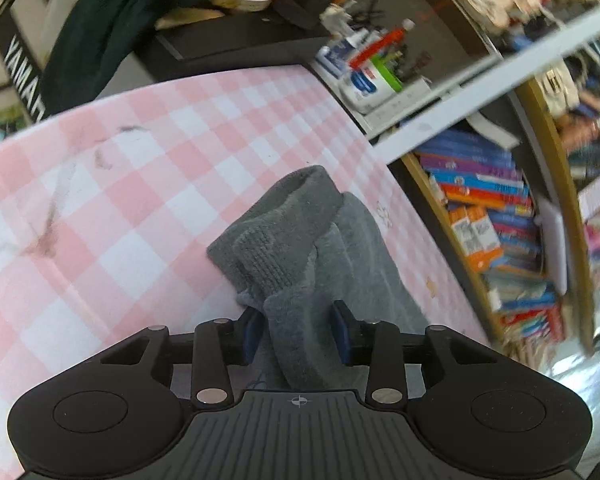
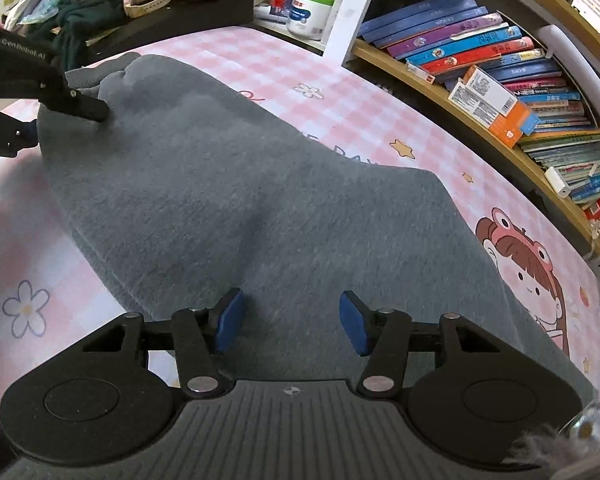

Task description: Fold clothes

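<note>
A grey fleece garment (image 2: pixel 240 200) lies spread on the pink checked table cover (image 2: pixel 292 68). In the left wrist view my left gripper (image 1: pixel 298 334) is shut on a bunched part of the garment near its ribbed cuff (image 1: pixel 284 216) and holds it just above the cover (image 1: pixel 140 208). In the right wrist view the left gripper (image 2: pixel 44 116) shows at the garment's far left end. My right gripper (image 2: pixel 292 322) is open, its blue pads (image 2: pixel 230 320) apart over the near part of the garment, holding nothing.
A bookshelf with several coloured books (image 2: pixel 500 64) runs along the right side. A tub of pens and bottles (image 2: pixel 310 4) and a black keyboard piled with dark clothes (image 1: pixel 112 32) stand at the table's far edge. A cartoon girl print (image 2: pixel 528 268) marks the cover at right.
</note>
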{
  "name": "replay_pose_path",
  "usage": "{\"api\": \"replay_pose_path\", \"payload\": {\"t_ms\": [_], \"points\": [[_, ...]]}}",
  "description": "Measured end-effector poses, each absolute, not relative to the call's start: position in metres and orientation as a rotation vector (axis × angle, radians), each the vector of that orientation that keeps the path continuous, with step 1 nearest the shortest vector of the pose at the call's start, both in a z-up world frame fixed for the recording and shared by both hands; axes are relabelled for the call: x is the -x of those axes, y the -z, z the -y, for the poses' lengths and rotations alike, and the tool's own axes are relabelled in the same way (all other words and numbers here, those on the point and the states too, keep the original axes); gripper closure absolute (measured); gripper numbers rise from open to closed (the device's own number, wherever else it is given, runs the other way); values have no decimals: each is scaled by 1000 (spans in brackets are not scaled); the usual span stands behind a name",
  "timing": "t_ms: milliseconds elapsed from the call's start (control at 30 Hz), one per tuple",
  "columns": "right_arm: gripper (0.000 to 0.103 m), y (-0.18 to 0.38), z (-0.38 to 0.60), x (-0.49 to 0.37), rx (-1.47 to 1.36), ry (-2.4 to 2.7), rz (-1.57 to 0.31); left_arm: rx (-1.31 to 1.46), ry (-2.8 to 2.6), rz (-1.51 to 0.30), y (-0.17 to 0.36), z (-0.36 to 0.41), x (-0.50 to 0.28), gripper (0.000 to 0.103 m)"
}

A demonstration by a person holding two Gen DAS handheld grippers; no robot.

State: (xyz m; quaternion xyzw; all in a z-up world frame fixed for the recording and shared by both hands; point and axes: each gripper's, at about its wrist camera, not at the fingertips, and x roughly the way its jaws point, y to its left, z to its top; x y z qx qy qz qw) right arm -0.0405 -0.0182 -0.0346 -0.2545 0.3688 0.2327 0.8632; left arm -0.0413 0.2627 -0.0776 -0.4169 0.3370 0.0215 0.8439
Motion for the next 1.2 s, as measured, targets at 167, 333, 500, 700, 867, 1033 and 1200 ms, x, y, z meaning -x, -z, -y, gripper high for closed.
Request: {"api": "replay_pose_path", "payload": {"t_ms": [167,333,500,700,867,1033,1200], "points": [[57,37,15,48,556,-488,-741,920,-53,-727,82,-266,37,87],[58,36,20,48,533,-512,-738,894,-4,-646,56,-255,45,90],[57,32,35,44,443,-590,-741,733,80,-547,13,-220,52,90],[55,21,58,46,325,-745,-715,524,146,-486,-31,-159,56,90],[48,11,99,39,203,-750,-691,409,163,-479,-49,-115,58,90],[48,8,151,24,38,-680,-720,291,164,-496,-57,-74,58,89],[47,6,204,9,-127,-607,-744,185,189,-531,-56,-33,55,89]]}}
